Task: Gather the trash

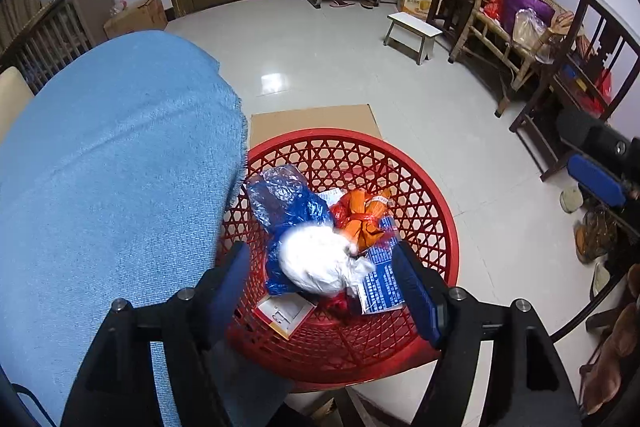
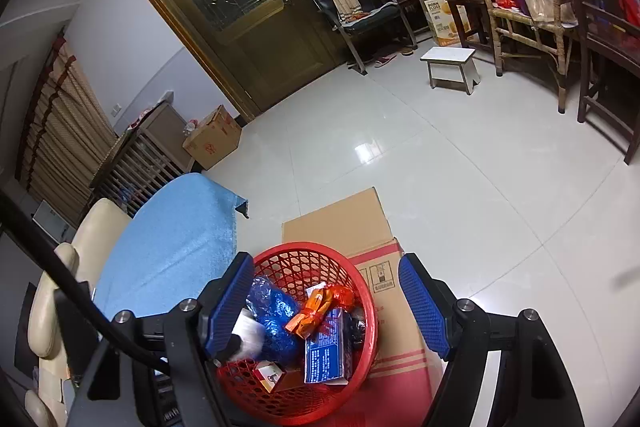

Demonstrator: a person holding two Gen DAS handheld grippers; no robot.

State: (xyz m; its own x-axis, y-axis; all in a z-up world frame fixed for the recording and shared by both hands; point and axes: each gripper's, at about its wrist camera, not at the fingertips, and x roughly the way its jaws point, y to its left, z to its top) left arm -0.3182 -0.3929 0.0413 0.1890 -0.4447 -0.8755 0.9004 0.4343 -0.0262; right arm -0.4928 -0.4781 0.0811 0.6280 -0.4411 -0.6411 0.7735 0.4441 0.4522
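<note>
The left tongs (image 1: 320,291) are spread wide above the red basket (image 1: 436,203), a blurred white wad (image 1: 316,259) apparently released at 6 o'clock; the right tongs (image 2: 324,303) are likewise held apart, empty.

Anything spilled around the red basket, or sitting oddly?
Nothing spilled. The red basket stands upright on flattened cardboard, trash inside. Only oddity: a blurred white wad between the open left gripper fingers, apparently mid-drop.
</note>
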